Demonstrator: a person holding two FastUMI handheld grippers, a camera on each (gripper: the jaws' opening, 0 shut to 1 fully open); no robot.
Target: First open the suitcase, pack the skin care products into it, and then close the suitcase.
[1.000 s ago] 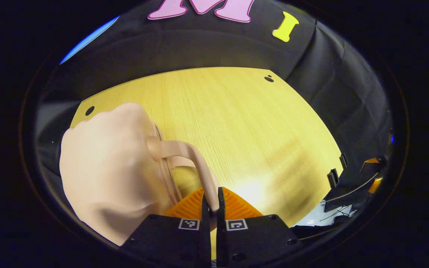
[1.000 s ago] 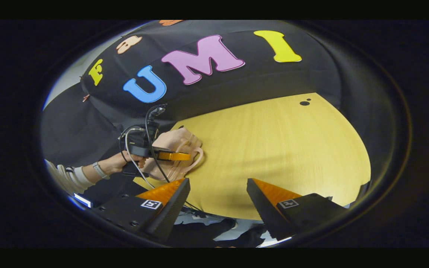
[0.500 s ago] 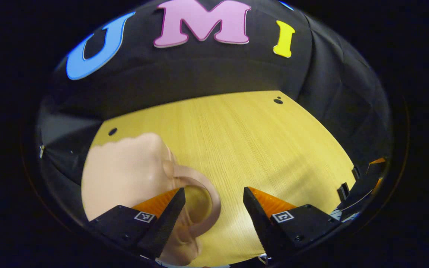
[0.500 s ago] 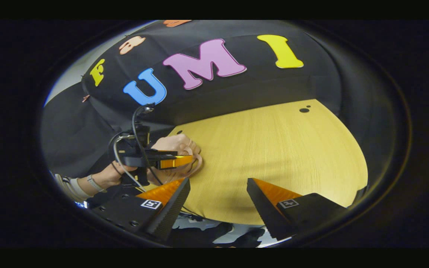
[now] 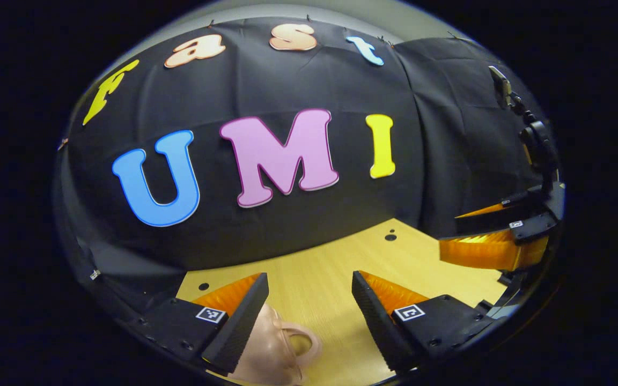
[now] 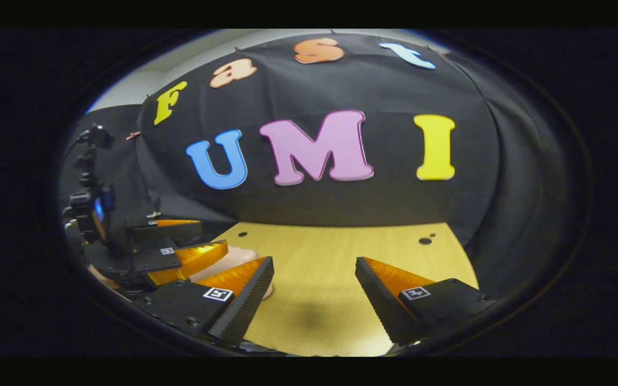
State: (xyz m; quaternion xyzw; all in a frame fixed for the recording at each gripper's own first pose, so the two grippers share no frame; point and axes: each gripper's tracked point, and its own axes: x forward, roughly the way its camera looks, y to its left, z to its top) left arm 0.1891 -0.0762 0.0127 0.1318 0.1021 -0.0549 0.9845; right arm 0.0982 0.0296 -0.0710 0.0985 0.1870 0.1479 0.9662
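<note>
Suitcase (image 5: 274,351) beneath spread hand-held gripper (image 5: 309,300)

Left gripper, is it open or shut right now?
Open: the left gripper has its fingers spread wide, bare table between them.

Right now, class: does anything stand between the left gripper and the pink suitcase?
Nothing visible does. The left gripper, jaws open, hangs just above the pink suitcase on the wooden table.

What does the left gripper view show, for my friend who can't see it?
The left tool hangs open above a pale pink suitcase with a loop handle on a yellow wooden table. The right tool shows at the right edge.
</note>
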